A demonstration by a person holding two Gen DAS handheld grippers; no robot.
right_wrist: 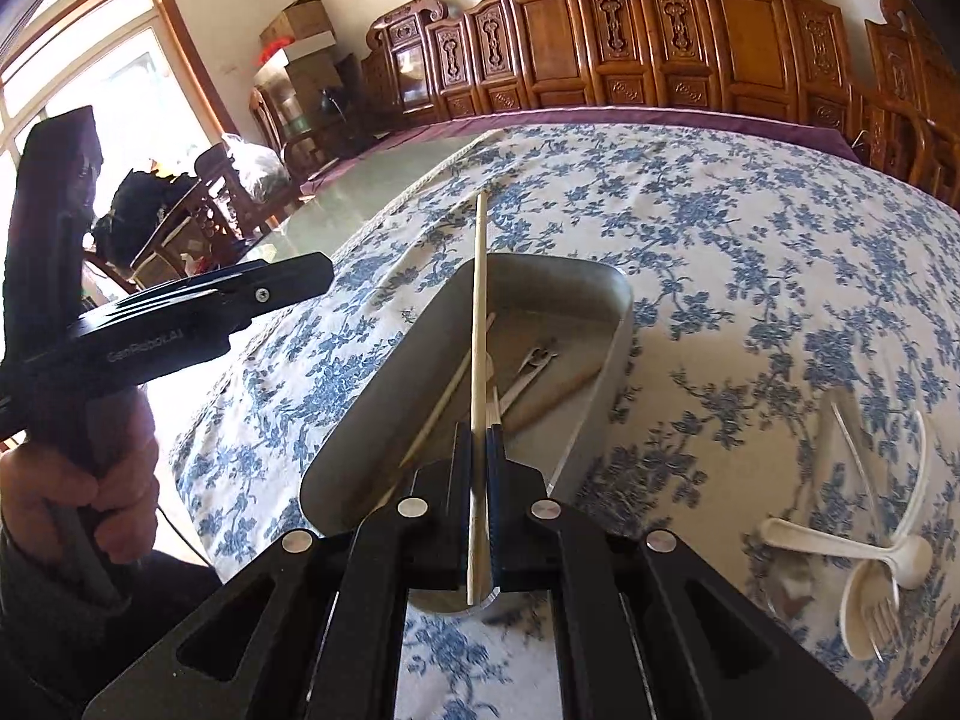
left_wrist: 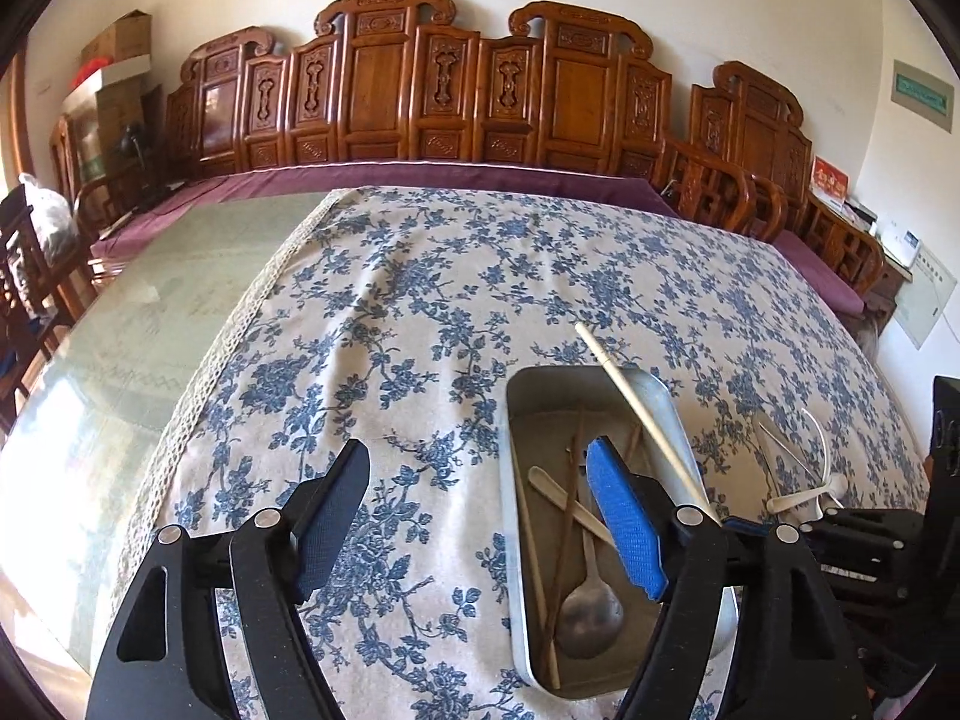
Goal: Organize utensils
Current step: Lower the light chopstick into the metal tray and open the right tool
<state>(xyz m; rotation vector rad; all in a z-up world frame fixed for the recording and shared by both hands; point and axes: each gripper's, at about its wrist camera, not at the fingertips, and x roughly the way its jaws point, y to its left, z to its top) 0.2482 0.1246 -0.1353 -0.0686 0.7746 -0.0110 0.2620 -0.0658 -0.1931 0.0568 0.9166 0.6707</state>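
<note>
In the right wrist view my right gripper (right_wrist: 478, 438) is shut on a pale wooden chopstick (right_wrist: 477, 312), which points forward over the metal tray (right_wrist: 618, 324). The tray (left_wrist: 517, 420) lies on the floral cloth and holds a metal spoon (left_wrist: 591, 606), dark chopsticks (left_wrist: 570, 510) and a pale spoon (left_wrist: 558, 489). My left gripper (left_wrist: 480, 510) is open with nothing between its fingers; its blue-padded right finger (left_wrist: 624, 522) hangs over the tray. The held chopstick (left_wrist: 636, 408) crosses the tray's right rim, with the right gripper (left_wrist: 735, 523) at its lower end.
White plastic spoons (right_wrist: 840, 546) and a clear fork (right_wrist: 882, 618) lie on the cloth right of the tray. A hand (right_wrist: 102, 480) holds the left gripper (right_wrist: 312, 276) at the left. Bare glass tabletop (left_wrist: 138, 330) lies to the left; carved wooden chairs (left_wrist: 384, 84) line the far side.
</note>
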